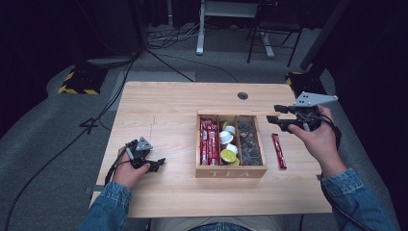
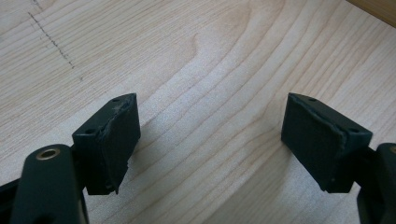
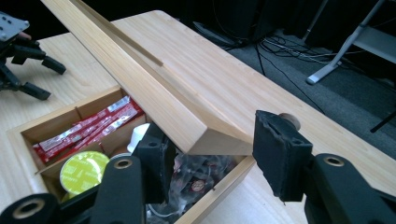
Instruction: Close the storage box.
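Wooden tea box (image 1: 231, 172), lid (image 3: 140, 79) raised upright, three filled compartments, centre of table

1 wooden tea box (image 1: 231, 172) with 3 compartments – 1 of red sachets (image 1: 209, 139), 1 of round capsules (image 1: 227, 143), 1 of dark wrapped packets (image 1: 248, 140); exact counts inside too small to tell. 1 red sachet (image 1: 278, 151) loose on the 1 table (image 1: 163, 106). 2 grippers – left gripper (image 1: 155, 164), right gripper (image 1: 276, 114).

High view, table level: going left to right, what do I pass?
Left tongs → red sachets in the tea box's left compartment → round capsules in the middle → dark packets on the right → loose red sachet on the table → right tongs, held above the box's far right corner.
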Available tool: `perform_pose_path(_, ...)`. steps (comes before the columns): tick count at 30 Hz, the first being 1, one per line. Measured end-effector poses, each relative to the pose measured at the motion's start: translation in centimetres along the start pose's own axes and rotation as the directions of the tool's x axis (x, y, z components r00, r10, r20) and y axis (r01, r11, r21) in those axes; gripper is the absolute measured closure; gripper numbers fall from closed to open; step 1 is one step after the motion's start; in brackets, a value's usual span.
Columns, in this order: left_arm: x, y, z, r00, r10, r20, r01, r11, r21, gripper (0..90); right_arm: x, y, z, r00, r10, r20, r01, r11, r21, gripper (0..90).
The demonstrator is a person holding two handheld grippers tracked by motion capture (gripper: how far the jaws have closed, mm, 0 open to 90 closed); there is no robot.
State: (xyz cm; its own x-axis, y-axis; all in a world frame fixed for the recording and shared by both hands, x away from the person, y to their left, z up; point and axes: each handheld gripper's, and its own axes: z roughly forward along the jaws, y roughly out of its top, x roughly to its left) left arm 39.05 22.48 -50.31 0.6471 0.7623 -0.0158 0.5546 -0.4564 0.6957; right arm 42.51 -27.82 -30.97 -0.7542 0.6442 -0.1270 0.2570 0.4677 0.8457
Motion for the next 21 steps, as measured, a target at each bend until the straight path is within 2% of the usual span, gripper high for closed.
perform_pose_path(9, 0.0, 0.0, 0.0, 1.0000, -0.003, 0.005, 0.003, 1.0000, -0.002, 20.0, 1.8, -1.5, -0.6, 0.9999, -0.017, -0.002, 0.017, 1.000, 0.020, 48.8)
perform_pose_path(21, 0.0, 0.0, 0.1, 1.0000, -0.003, 0.007, 0.003, 1.0000, -0.001, 19.9, 3.3, -3.9, -0.7, 0.9999, 0.009, -0.008, -0.009, 1.000, 0.024, 47.7)
